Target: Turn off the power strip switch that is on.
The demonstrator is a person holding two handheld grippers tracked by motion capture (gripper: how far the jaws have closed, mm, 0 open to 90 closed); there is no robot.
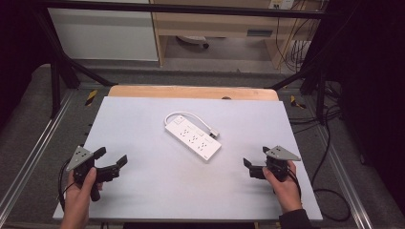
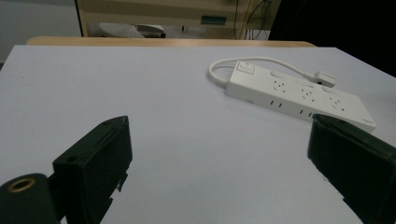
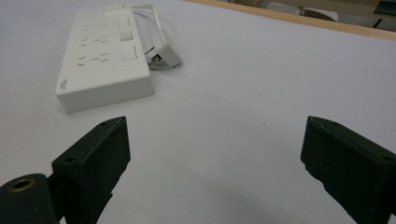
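Observation:
A white power strip (image 1: 193, 136) lies flat in the middle of the pale table top (image 1: 143, 191), its short white cable looped behind it and its plug (image 1: 214, 132) resting beside it. The strip (image 2: 299, 95) appears ahead and to the right in the left gripper view, and ahead to the left as the strip (image 3: 102, 60) in the right gripper view. My left gripper (image 1: 111, 160) is held near the table's left front, open and empty. Near the right front, my right gripper (image 1: 253, 163) also stands open with nothing between its jaws. Both are well apart from the strip.
A wooden board edge (image 1: 191, 91) runs along the far side of the table. Black frame bars (image 1: 57, 71) stand at the back corners, and cables (image 1: 329, 191) lie on the floor to the right. A cabinet (image 1: 215, 28) stands behind.

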